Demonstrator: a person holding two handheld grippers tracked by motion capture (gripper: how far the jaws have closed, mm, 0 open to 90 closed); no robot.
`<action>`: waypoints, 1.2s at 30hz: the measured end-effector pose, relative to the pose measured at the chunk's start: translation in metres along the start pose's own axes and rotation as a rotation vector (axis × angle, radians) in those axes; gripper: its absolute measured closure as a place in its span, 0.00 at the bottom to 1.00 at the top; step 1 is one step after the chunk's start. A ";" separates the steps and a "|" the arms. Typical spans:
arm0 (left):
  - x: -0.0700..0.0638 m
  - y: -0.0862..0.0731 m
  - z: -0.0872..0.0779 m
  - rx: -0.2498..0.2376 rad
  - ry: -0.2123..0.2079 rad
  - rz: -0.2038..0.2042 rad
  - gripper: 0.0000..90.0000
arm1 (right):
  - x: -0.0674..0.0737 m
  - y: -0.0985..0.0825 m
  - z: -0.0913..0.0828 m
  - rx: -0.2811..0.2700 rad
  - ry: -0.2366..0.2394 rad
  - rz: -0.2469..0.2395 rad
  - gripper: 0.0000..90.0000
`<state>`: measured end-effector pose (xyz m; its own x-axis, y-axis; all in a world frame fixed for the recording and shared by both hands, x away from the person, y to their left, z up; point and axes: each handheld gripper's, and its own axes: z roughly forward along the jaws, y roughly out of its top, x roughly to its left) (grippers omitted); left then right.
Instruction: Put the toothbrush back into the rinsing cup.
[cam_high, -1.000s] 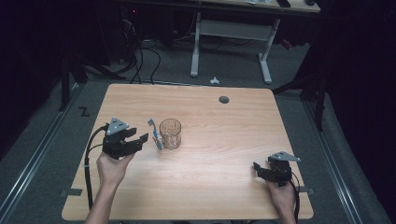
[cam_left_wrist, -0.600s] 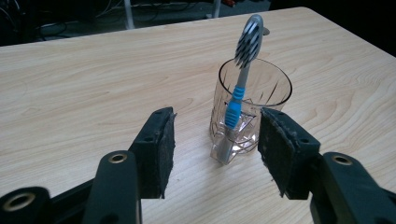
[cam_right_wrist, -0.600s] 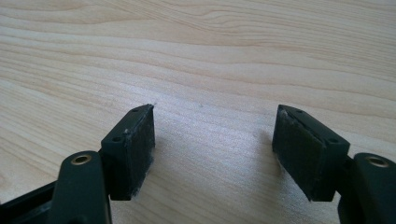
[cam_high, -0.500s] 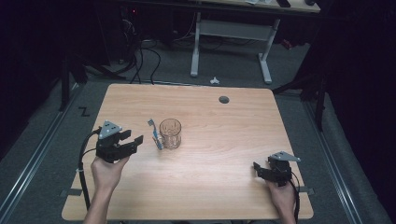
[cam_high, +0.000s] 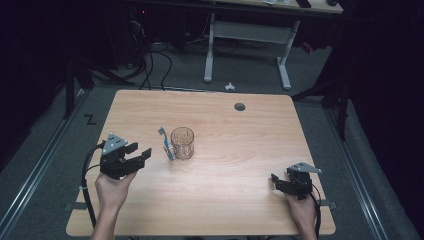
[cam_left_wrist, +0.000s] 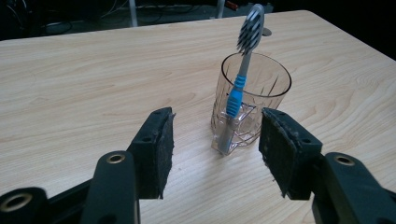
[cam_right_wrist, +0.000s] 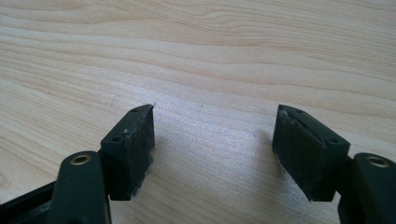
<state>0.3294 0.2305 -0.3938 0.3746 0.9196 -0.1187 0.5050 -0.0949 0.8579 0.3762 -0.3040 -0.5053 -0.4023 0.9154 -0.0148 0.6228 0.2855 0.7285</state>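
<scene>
A clear cut-glass tumbler (cam_high: 182, 143) (cam_left_wrist: 254, 93) stands upright near the middle of the wooden table (cam_high: 230, 200). A grey and blue toothbrush (cam_high: 165, 144) (cam_left_wrist: 236, 95) leans against the tumbler's outer wall, bristles up and handle end on the table. My left gripper (cam_high: 141, 150) (cam_left_wrist: 217, 116) is open a short way left of the toothbrush, pointing at it, with nothing between its pads. My right gripper (cam_high: 275, 182) (cam_right_wrist: 215, 109) rests open near the table's front right, over bare wood.
A round cable hole (cam_high: 240, 106) sits in the table near its far edge. Beyond the table stand a white desk frame (cam_high: 247, 35) and loose cables on the dark floor (cam_high: 150, 60). A rail (cam_high: 40, 165) runs along the floor at the left.
My left gripper has drawn back to the left, away from the toothbrush and tumbler. The toothbrush still leans on the tumbler. The right gripper has not moved.
</scene>
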 end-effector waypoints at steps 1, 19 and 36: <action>0.000 -0.001 0.000 0.001 0.002 0.000 0.50 | 0.000 0.000 0.000 0.000 -0.001 0.000 0.33; 0.000 -0.017 -0.006 -0.005 0.015 -0.022 0.50 | 0.000 0.000 0.000 0.000 0.001 0.000 0.33; 0.002 -0.032 -0.005 0.012 0.023 -0.058 0.50 | 0.000 0.000 0.000 0.000 0.001 0.000 0.33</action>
<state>0.3097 0.2370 -0.4192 0.3267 0.9321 -0.1563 0.5346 -0.0459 0.8439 0.3761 -0.3037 -0.5054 -0.4035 0.9149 -0.0140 0.6225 0.2857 0.7286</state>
